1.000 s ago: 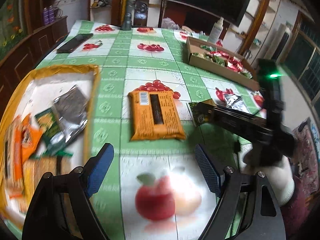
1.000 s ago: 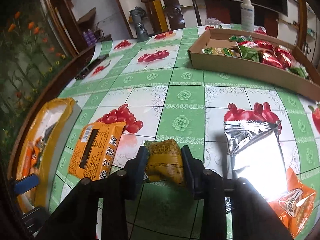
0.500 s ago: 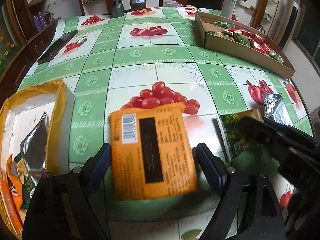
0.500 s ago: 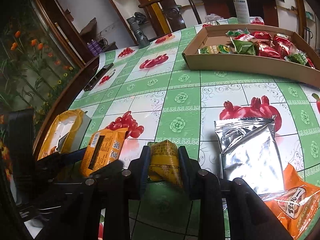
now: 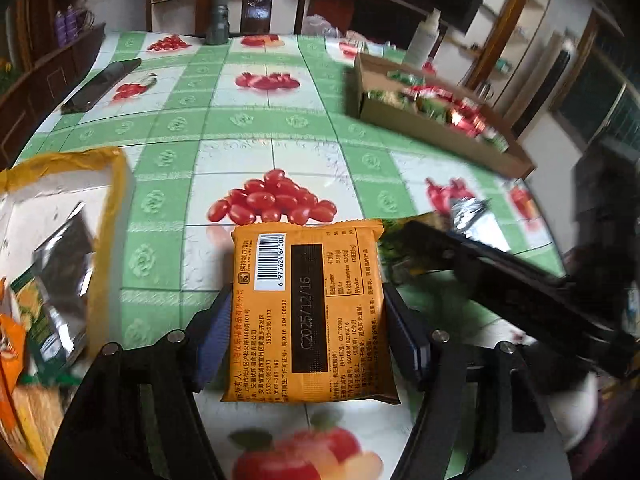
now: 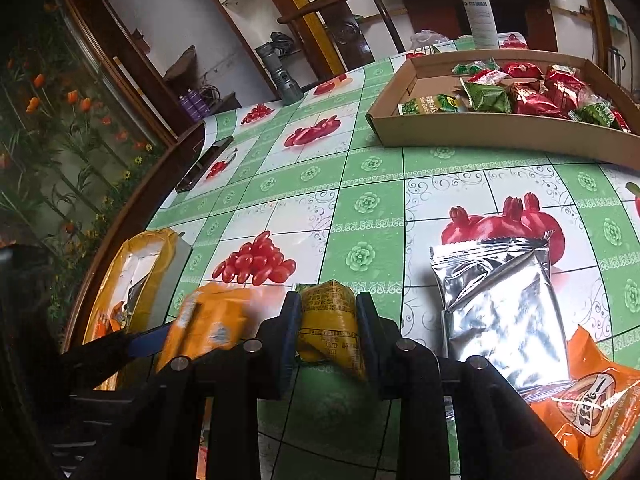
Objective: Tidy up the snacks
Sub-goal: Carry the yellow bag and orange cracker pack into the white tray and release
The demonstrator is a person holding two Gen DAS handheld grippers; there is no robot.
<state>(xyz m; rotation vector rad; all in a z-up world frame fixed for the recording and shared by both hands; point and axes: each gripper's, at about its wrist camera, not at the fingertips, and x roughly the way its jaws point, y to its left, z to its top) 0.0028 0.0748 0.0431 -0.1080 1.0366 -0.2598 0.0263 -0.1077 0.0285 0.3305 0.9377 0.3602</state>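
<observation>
Table (image 6: 368, 184): covered by a green-and-white checked cloth printed with fruit; it carries everything below.
Cardboard tray (image 6: 480, 136): at the far right of the table, holding red and green snack packets (image 6: 524, 92); a white spray bottle (image 6: 478, 16) stands just behind it.
Yellow-rimmed box (image 5: 116, 216): at the table's near left edge, well apart from the cardboard tray, with a dark foil pouch and orange packets inside.
Silver foil pouch (image 6: 500, 304): flat on the table, nearer than the cardboard tray, its lower corner overlapping an orange bag (image 6: 592, 408).
Orange snack pack (image 5: 308, 312): barcode side up, between the box and the silver pouch, just below the printed red tomatoes.
Left tool (image 5: 308, 340): its blue pads flank the orange snack pack on both sides and the jaws are closing; both pads sit against the pack's edges.
Small yellow packet (image 6: 330, 320): nearer than the tray, left of the silver pouch.
Right tool (image 6: 326, 332): pinching the small yellow packet, pads pressed to both its sides.
Phone (image 5: 100, 86): dark, at the table's far left edge.
</observation>
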